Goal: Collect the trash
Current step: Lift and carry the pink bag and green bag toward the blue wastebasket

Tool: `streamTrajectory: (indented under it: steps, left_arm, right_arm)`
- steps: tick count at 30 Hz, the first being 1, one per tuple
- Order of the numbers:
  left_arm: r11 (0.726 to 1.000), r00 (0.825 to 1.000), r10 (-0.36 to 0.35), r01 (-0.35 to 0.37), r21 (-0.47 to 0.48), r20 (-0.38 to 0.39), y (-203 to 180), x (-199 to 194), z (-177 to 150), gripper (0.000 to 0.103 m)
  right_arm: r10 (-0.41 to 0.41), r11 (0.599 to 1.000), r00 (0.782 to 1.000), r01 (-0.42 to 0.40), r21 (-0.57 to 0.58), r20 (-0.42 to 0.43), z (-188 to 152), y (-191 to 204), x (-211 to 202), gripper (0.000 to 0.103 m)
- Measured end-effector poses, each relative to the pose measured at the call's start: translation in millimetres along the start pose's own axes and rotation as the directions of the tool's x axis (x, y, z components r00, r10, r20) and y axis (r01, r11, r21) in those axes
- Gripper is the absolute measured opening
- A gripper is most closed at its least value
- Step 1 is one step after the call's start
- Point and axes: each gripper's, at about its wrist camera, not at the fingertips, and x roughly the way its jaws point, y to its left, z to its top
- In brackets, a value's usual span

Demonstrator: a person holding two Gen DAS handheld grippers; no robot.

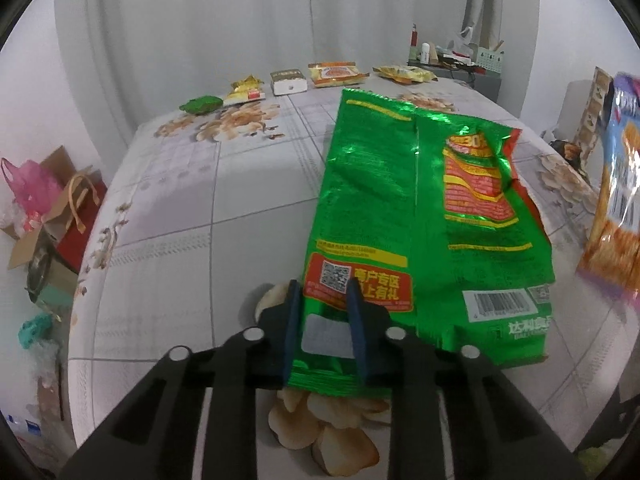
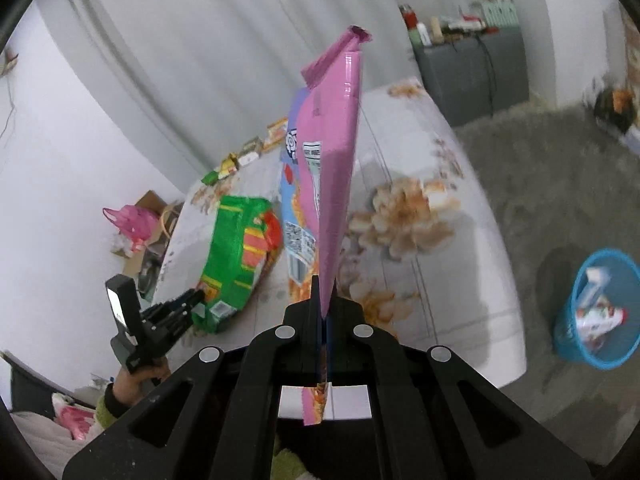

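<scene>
Item: green snack bag point(image 1: 404, 216), foil, torn open at the far end, lying on the floral-print bed cover point(image 1: 172, 240) with its near sealed edge between the blue pads of the left gripper point(image 1: 324, 320). The pads sit on either side of the bag's corner; whether they already pinch it cannot be told, as a strip of foil shows between them uncrushed. Second item: pink-backed snack bag point(image 2: 332, 168), standing upright off the bed, its lower edge clamped fast in the right gripper point(image 2: 322, 312), jaws fully together on it. Beyond: a row of small wrappers point(image 1: 316, 80) along the far edge of the bed, not yet collected. On the grey carpet beside the bed, a blue waste basket point(image 2: 580, 320) already holding a wrapper. Step in hand, by judgement: securing the green bag while the pink one is held clear. Next move calls for a firm pinch on the slippery foil, then carrying both bags across to the basket without spilling any contents through the torn end.
</scene>
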Motion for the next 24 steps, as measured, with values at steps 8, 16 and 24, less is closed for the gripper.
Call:
streamTrajectory:
  steps: [8, 16, 24]
  left_arm:
    - [1.0, 1.0, -0.003, 0.003, -0.029, 0.009, 2, -4, -4, 0.012]
    - [0.991, 0.998, -0.059, 0.061, -0.116, 0.015, 12, -9, -7, 0.006]
    - [0.964, 0.989, -0.146, 0.145, -0.225, 0.009, 27, -25, -13, 0.005]
  right_arm:
    - [0.099, 0.994, 0.994, -0.096, -0.055, 0.056, 25, 28, -10, 0.0]
    - [0.327, 0.945, 0.944, -0.325, -0.04, 0.055, 41, 52, 1, 0.0]
    - [0.175, 0.982, 0.951, -0.186, -0.019, -0.255, 1, 61, 128, 0.0]
